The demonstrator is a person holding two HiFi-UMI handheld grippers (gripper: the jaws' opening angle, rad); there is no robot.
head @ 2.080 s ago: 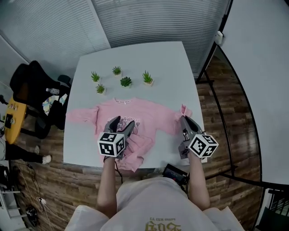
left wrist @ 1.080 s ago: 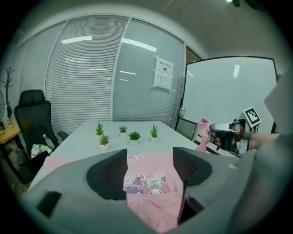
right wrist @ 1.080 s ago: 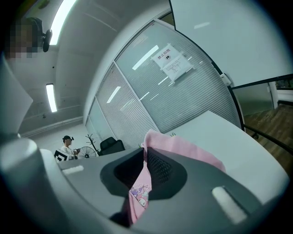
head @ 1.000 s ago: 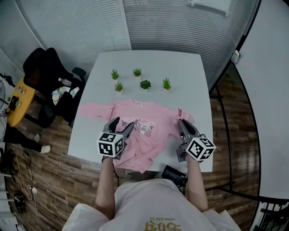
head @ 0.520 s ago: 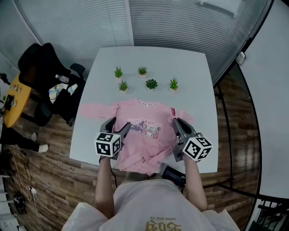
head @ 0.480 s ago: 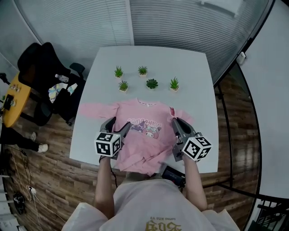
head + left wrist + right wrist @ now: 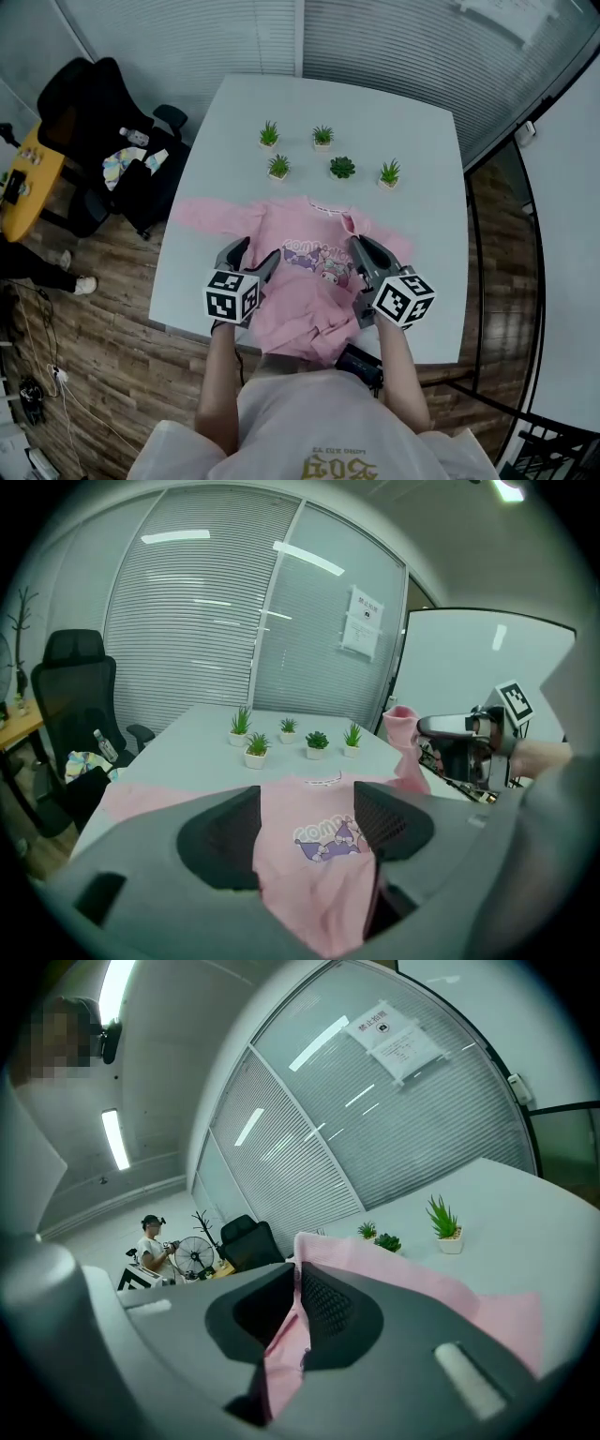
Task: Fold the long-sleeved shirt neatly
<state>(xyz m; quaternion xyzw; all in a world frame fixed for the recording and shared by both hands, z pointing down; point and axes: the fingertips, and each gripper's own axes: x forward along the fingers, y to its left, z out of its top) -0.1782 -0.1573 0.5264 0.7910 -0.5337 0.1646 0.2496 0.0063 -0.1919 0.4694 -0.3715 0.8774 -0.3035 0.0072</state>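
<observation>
Pink shirt (image 7: 305, 281) on the desk (image 7: 422, 141) — one sleeve (image 7: 394, 1283) is in the right tongs (image 7: 356, 244)

The shirt lies face up on the near half of the desk, with the hem bunched at the near edge. The right tongs are closed on the sleeve end and hold it above the chest. The left tongs (image 7: 253, 253) stand wide and press nothing. The cloth looks light, soft and limp, so it will probably sag — better to take it at a cuff, hem corner or shoulder. The chest print (image 7: 328, 836) shows a cartoon figure under arched letters, which I cannot read. The notice (image 7: 362, 635) on the glass is also unreadable.
</observation>
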